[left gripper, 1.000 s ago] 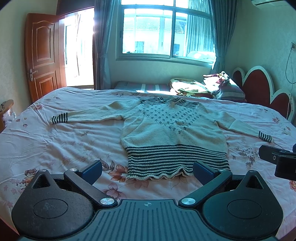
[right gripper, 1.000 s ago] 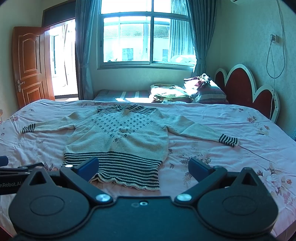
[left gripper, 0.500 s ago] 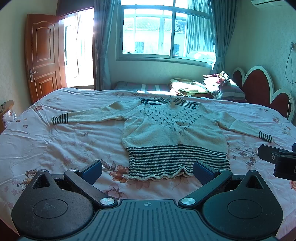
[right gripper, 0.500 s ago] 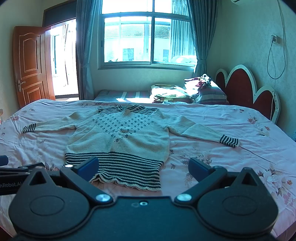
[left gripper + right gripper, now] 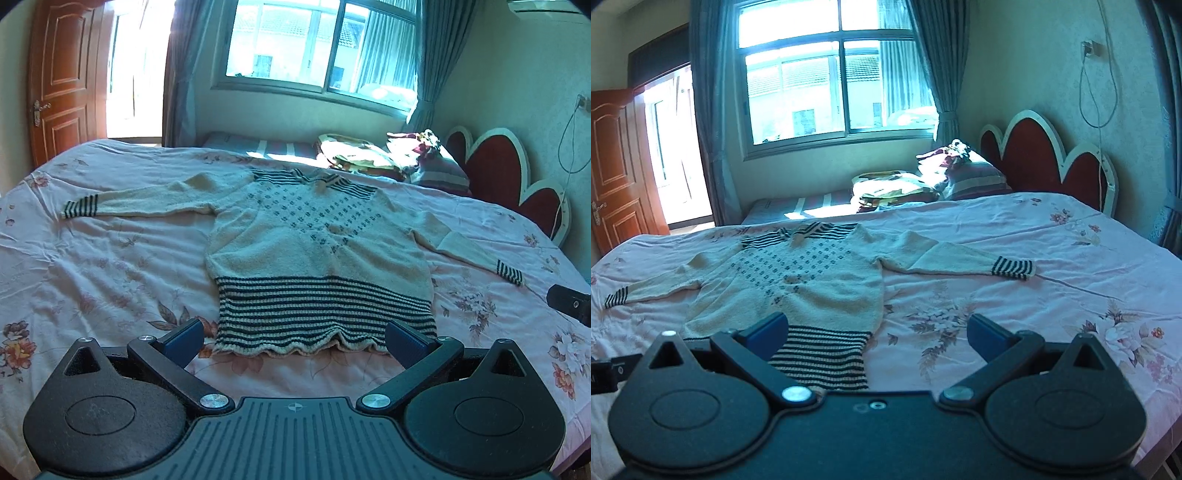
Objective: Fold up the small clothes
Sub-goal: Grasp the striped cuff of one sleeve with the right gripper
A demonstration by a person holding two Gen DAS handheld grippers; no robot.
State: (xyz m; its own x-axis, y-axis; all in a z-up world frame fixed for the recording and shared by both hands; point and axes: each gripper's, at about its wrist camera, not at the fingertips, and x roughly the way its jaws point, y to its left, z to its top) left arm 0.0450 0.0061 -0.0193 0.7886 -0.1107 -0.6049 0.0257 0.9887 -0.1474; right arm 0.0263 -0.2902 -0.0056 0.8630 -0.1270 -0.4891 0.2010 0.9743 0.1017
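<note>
A small cream knit sweater [image 5: 314, 251] with dark stripes at hem, cuffs and collar lies flat, sleeves spread, on the pink floral bedsheet [image 5: 110, 266]. My left gripper [image 5: 295, 338] is open and empty, just above the striped hem's near edge. In the right wrist view the sweater [image 5: 798, 284] lies left of centre. My right gripper [image 5: 877, 334] is open and empty, over the hem's right corner and the sheet [image 5: 1034, 295] beside it. The right sleeve cuff [image 5: 1012, 267] lies ahead to the right.
A pile of folded bedding and pillows [image 5: 399, 158] sits at the far side by the red headboard [image 5: 517, 184]. A window [image 5: 317, 48] and a wooden door [image 5: 62, 81] are behind. The other gripper's tip [image 5: 570, 304] shows at the right edge.
Both grippers moved forward and closer to the sweater's hem. The right gripper shifted right and turned, so the sweater now sits left in its view. Both stayed open.
</note>
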